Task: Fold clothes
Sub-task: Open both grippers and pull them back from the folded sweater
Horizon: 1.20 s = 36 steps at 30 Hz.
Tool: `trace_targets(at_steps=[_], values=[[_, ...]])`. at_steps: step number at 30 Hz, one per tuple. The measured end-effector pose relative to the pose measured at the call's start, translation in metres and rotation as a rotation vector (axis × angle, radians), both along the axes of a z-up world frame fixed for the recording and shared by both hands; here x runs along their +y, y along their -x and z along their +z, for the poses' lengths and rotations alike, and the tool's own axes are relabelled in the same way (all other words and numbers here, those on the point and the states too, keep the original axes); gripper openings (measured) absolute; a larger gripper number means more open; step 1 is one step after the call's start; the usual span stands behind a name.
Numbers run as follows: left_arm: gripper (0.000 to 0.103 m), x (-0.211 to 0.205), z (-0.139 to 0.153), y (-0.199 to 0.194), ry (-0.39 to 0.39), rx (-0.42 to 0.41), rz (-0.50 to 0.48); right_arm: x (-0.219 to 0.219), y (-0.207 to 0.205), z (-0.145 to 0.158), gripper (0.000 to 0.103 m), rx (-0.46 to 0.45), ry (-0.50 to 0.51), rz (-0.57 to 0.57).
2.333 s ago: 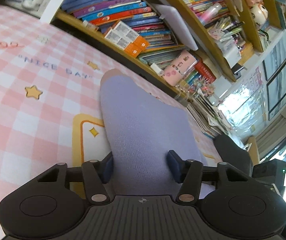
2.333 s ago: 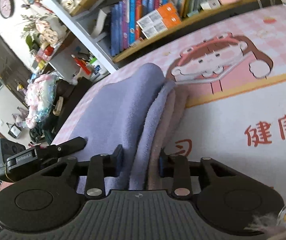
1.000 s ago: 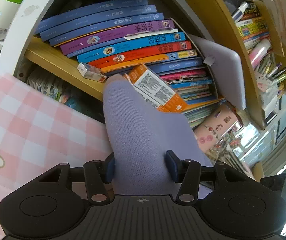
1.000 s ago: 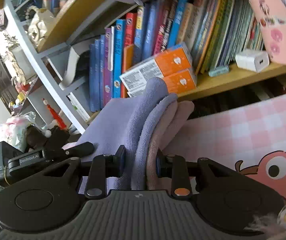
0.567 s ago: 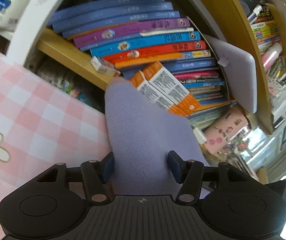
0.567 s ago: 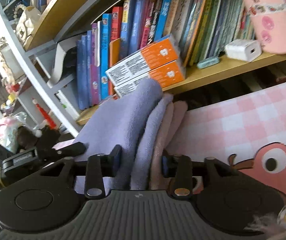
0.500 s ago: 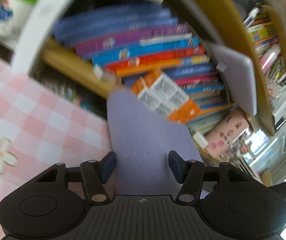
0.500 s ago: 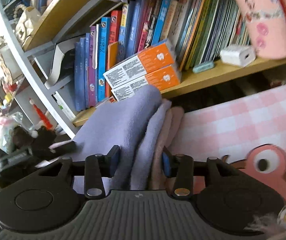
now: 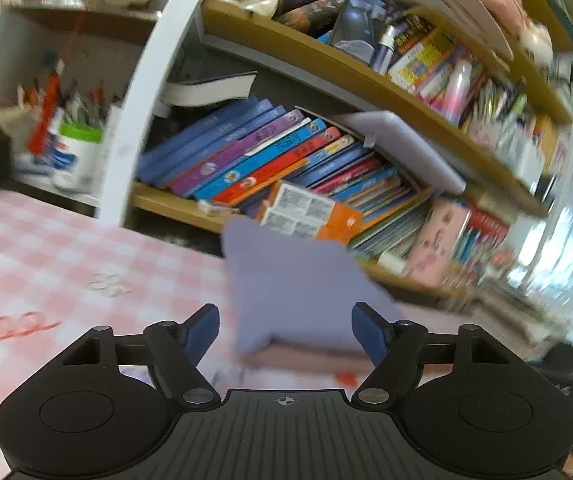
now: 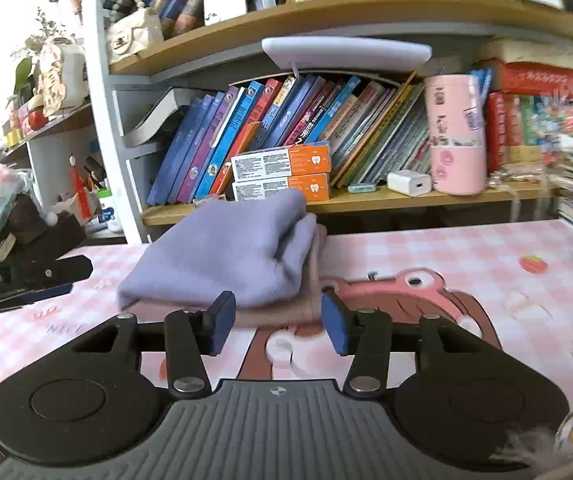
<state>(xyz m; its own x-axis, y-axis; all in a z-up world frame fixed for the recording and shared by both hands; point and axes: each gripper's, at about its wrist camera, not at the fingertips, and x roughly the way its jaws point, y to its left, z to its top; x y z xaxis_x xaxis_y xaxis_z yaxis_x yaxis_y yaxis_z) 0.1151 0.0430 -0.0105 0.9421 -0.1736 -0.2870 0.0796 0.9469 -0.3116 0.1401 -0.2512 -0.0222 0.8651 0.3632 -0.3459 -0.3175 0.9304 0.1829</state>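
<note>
The lilac garment (image 10: 226,256) lies folded in a thick bundle on the pink checked desk (image 10: 466,256), in front of the bookshelf (image 10: 366,196), pinkish layers showing beneath. Both tools, left (image 9: 285,334) and right (image 10: 274,322), stand apart, holding nothing. The top fold looks puffy; I'd guess a brushing tool finger could nudge it and spring the bundle open.
</note>
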Motion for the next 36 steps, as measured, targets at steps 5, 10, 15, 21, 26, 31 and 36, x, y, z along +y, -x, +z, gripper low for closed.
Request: trace_targets(at_steps=[5, 10, 15, 21, 26, 31, 36], values=[[0.079, -0.012, 0.001, 0.032, -0.108, -0.007, 0.05, 0.0, 0.038, -0.001, 0.051, -0.024, 0.034, -0.031], [0.086, -0.023, 0.005, 0.052, -0.195, -0.027, 0.062, 0.004, 0.053, -0.003, 0.053, -0.031, 0.107, -0.065], [0.093, -0.028, 0.006, 0.063, -0.224, -0.03, 0.06, 0.011, 0.064, -0.004, 0.058, -0.048, 0.146, -0.081], [0.098, -0.031, 0.006, 0.064, -0.237, -0.025, 0.067, 0.019, 0.071, -0.004, 0.07, -0.072, 0.189, -0.078], [0.102, -0.032, 0.004, 0.061, -0.251, -0.001, 0.073, 0.022, 0.072, -0.004, 0.092, -0.07, 0.21, -0.086], [0.103, -0.039, 0.004, 0.059, -0.293, 0.009, 0.06, 0.023, 0.071, -0.005, 0.103, -0.064, 0.215, -0.094], [0.103, -0.038, 0.003, 0.058, -0.292, 0.017, 0.063, 0.023, 0.071, -0.005, 0.103, -0.062, 0.22, -0.1]])
